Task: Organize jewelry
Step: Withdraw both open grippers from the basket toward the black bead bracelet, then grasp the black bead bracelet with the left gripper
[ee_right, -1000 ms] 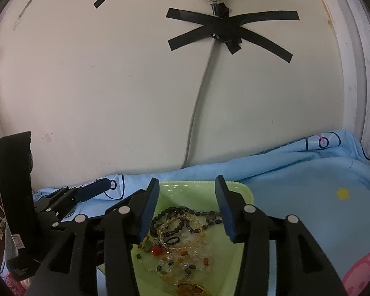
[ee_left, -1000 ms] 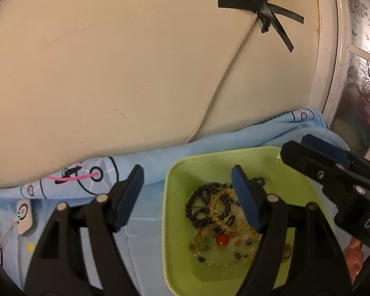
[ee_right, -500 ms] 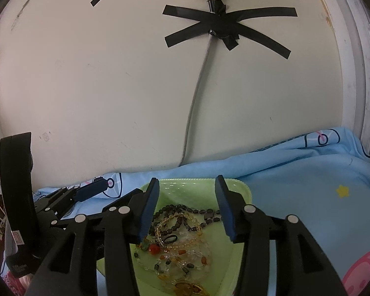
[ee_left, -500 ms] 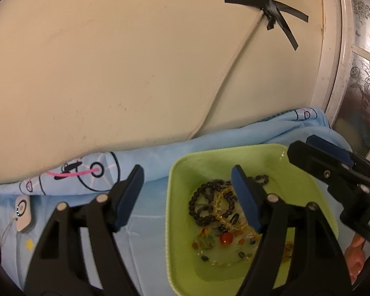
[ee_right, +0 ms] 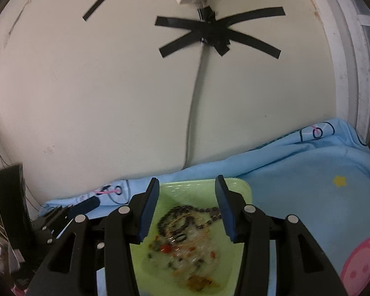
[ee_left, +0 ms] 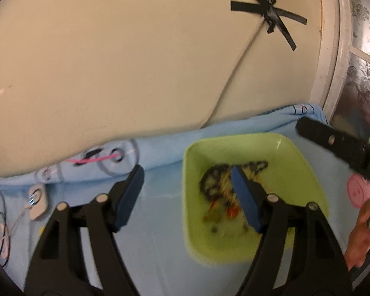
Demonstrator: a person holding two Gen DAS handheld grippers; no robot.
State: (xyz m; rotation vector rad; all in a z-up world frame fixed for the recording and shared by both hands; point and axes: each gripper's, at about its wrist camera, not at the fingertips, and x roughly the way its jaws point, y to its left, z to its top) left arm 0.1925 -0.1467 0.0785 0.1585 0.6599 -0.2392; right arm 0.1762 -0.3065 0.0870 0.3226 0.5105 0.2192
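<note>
A lime-green tray [ee_left: 296, 172] on a blue cloth holds a tangled pile of jewelry [ee_left: 217, 190]: dark bead strands, yellow beads and a red bead. My left gripper [ee_left: 187, 197] hangs open over the tray's left rim, its right pad above the pile and nothing between the pads. In the right wrist view, my right gripper [ee_right: 187, 208] stands open with a narrower gap over the same tray [ee_right: 244, 187]. The jewelry [ee_right: 182, 227] lies below and just past its pads, untouched. Each gripper shows in the other's view, the right gripper [ee_left: 333, 145] as a black bar.
A cream wall rises right behind the tray, with a grey cable [ee_right: 194, 103] held by black tape. A small white device [ee_left: 37, 199] with thin wires lies on the cloth at far left. A window frame [ee_left: 333, 49] bounds the right side. The cloth [ee_right: 308, 185] lies right of the tray.
The left gripper has slid a little to the left, so the tray sits further right in its blurred view. The right view has tipped slightly. Both sets of jaws keep their gaps.
</note>
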